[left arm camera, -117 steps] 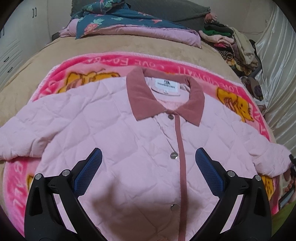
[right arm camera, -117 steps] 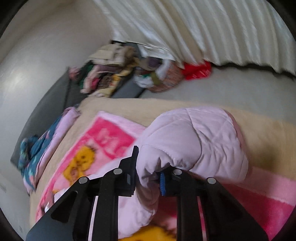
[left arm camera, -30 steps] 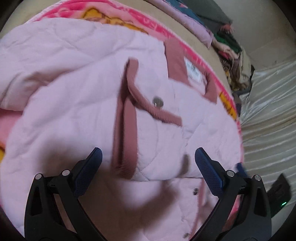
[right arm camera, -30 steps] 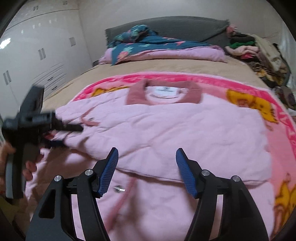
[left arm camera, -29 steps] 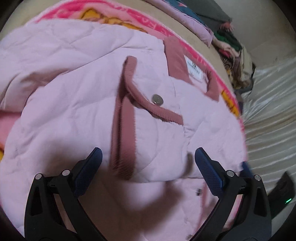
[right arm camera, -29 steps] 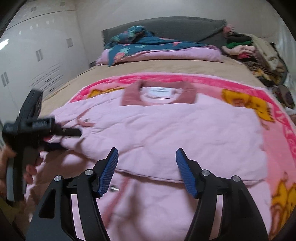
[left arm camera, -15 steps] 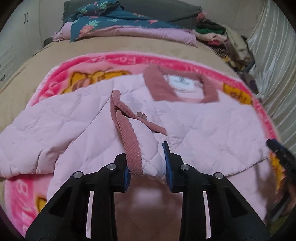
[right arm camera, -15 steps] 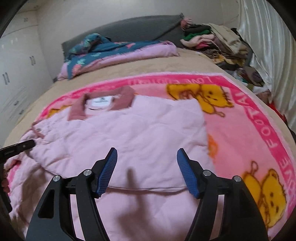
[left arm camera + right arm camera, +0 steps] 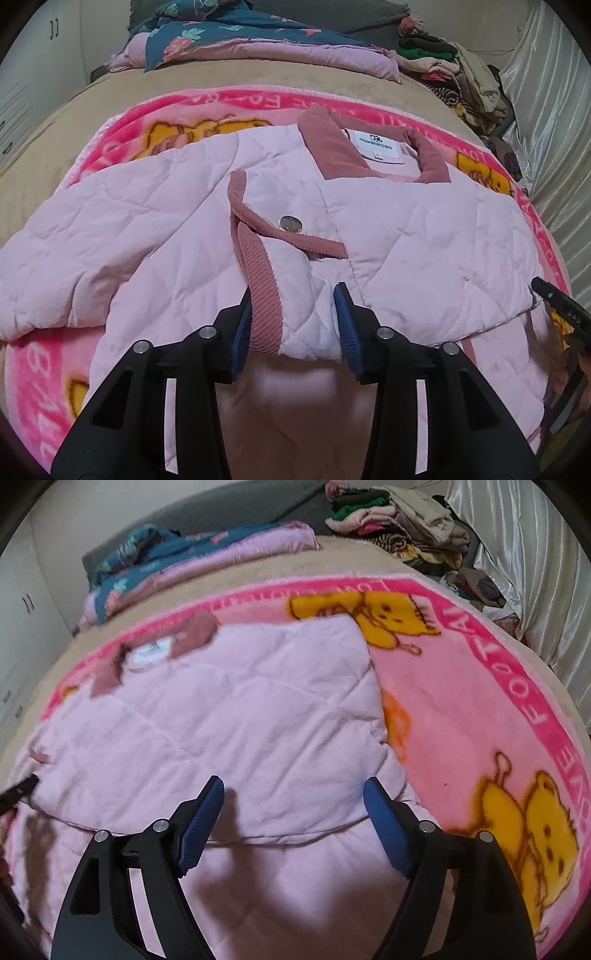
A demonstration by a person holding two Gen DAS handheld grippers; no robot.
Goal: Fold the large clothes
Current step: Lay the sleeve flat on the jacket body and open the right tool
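A pink quilted jacket (image 9: 424, 240) with a rose corduroy collar (image 9: 332, 155) lies on a pink cartoon blanket (image 9: 55, 369). Its right side is folded over the front. My left gripper (image 9: 293, 325) has the rose-trimmed sleeve cuff (image 9: 266, 295) between its pads; the jaws are opening, and both pads still touch the fabric. In the right wrist view the jacket (image 9: 221, 720) lies under my right gripper (image 9: 293, 812), which hovers over the folded edge. Its jaws are opening with nothing pinched between them. The right gripper's tip (image 9: 565, 314) shows at the left wrist view's right edge.
Folded floral and pink bedding (image 9: 258, 40) lies at the head of the bed. A heap of clothes (image 9: 461, 74) sits at the far right corner beside a shiny curtain (image 9: 554, 110). White wardrobe doors (image 9: 22, 74) stand to the left. Bare blanket (image 9: 461, 701) stretches right of the jacket.
The left gripper went from wide open to closed on the sleeve cuff, then widened a little and lifted it. The right gripper swung right across the jacket and spread its jaws.
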